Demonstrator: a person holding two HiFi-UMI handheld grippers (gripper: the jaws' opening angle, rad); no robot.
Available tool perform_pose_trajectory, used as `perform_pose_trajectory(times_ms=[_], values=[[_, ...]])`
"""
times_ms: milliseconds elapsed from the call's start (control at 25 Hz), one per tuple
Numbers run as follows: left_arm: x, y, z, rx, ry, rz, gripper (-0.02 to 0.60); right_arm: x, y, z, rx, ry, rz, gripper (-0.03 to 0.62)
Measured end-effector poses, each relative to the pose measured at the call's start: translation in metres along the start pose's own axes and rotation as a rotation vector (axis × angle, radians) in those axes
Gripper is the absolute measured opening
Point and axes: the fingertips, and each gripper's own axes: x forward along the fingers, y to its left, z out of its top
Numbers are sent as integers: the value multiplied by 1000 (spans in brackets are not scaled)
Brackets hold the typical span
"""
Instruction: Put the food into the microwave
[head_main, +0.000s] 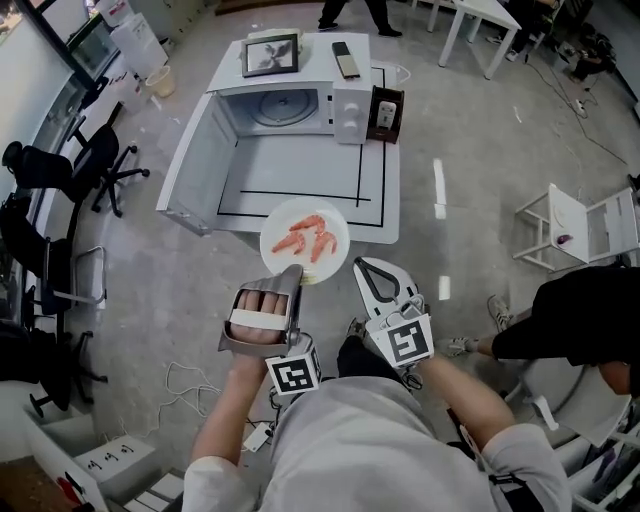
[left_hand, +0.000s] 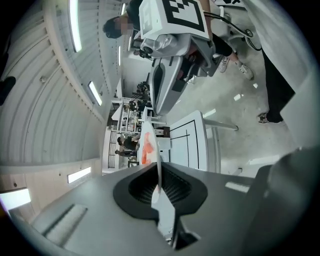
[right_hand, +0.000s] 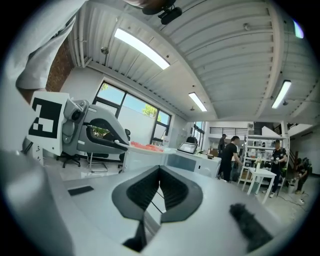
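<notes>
A white plate (head_main: 305, 240) carrying orange shrimp (head_main: 303, 238) hovers just over the near edge of the white table (head_main: 385, 215). My left gripper (head_main: 292, 271) is shut on the plate's near rim. In the left gripper view the plate (left_hand: 150, 145) stands edge-on between the pads. My right gripper (head_main: 362, 263) floats beside the plate on its right, shut and with nothing in it; its pads meet in the right gripper view (right_hand: 160, 172). The white microwave (head_main: 285, 108) sits at the table's far end, its door (head_main: 198, 165) swung wide to the left and its turntable bare.
A framed picture (head_main: 270, 55) and a remote (head_main: 344, 60) lie on top of the microwave, and a dark box (head_main: 386, 112) stands at its right. Black tape lines mark the table. Office chairs (head_main: 95, 165) stand left, a white chair (head_main: 580, 225) and a person (head_main: 570, 320) right.
</notes>
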Motion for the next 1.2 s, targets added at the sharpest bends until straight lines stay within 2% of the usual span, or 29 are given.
perform_pose_trajectory(times_ms=[280, 560, 920, 1200], values=[[54, -3, 14, -3, 9, -49, 25, 28, -57, -19, 18, 6, 12, 9], [89, 1, 14, -24, 22, -71, 25, 55, -83, -30, 22, 9, 23, 9], [135, 17, -5, -1, -11, -33, 25, 100, -105, -35, 6, 13, 3, 9], [176, 26, -31, 5, -36, -42, 25, 148, -115, -35, 0, 21, -1, 9]])
